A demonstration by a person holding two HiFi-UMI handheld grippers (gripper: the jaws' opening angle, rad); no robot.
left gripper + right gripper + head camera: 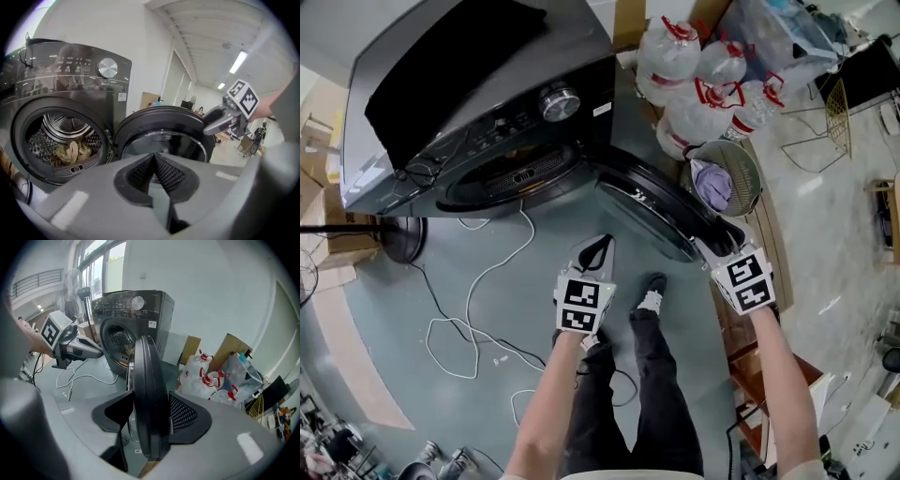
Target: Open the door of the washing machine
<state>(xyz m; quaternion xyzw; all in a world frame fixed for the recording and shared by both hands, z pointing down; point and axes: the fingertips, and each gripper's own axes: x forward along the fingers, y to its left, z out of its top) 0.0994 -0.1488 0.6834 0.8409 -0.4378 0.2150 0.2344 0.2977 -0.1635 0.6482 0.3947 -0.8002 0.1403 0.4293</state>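
The dark grey washing machine (487, 94) stands at the top of the head view. Its round door (647, 202) is swung well out to the right, and the drum mouth (65, 140) shows with pale laundry (70, 151) inside. My right gripper (727, 239) is shut on the door's outer rim; in the right gripper view the rim (145, 380) stands edge-on between both pads (185, 416). My left gripper (598, 246) hangs over the floor in front of the machine, shut and empty, its pads (166, 176) pressed together. It touches neither the door nor the machine.
Several large water bottles (703, 84) and a round basket with purple cloth (722, 178) sit just behind the open door. A white cable (478, 309) loops over the floor at left, near a fan base (394, 239). My legs and a shoe (652, 295) are below the door.
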